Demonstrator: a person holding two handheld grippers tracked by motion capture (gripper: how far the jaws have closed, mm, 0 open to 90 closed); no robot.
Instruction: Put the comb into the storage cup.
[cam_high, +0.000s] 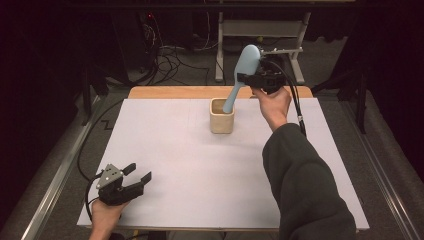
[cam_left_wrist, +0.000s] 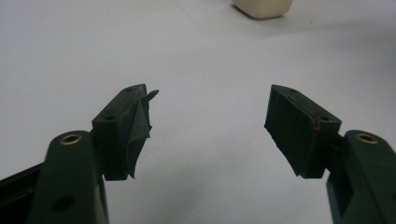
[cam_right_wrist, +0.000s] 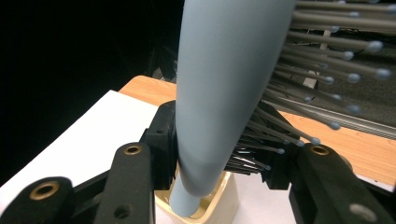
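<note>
A light blue hairbrush (cam_high: 241, 75) stands tilted with its handle end down inside a cream square cup (cam_high: 221, 119) at the far middle of the white table. My right gripper (cam_high: 256, 76) is shut on the brush just below its head. In the right gripper view the blue brush (cam_right_wrist: 219, 93) runs up between the jaws, one pad on its smooth back and the other in its bristles (cam_right_wrist: 299, 93), with the cup (cam_right_wrist: 219, 205) below. My left gripper (cam_high: 139, 175) rests at the near left, open and holding nothing (cam_left_wrist: 209, 126).
The white sheet (cam_high: 200, 180) covers most of the table, with a wooden strip (cam_high: 170, 92) at its far edge. Beyond it lie floor cables (cam_high: 170, 60) and a metal table frame (cam_high: 260, 30). A dark sleeve (cam_high: 305, 190) reaches in from the bottom right.
</note>
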